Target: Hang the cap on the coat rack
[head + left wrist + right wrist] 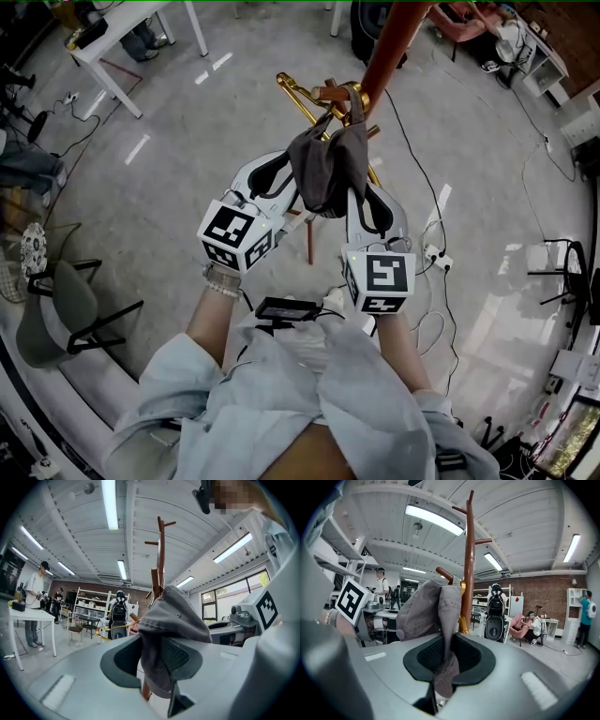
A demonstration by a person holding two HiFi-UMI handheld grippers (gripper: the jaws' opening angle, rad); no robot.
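A dark grey cap [323, 164] is held up between both grippers, just below a peg of the brown wooden coat rack [394, 42]. My left gripper [286, 183] is shut on the cap's left side, and the cloth [171, 625] bunches between its jaws. My right gripper [361, 192] is shut on the cap's right edge [440, 616]. In the right gripper view the rack's pole [468, 569] rises right behind the cap, with pegs branching near its top. A gold hanger [305, 94] hangs on the rack beside the cap.
A white table [122, 47] stands at the far left, a grey chair [70, 305] at the near left. Cables and a power strip [433, 255] lie on the floor to the right. People stand by a table [28, 616] and shelves [91, 609] in the background.
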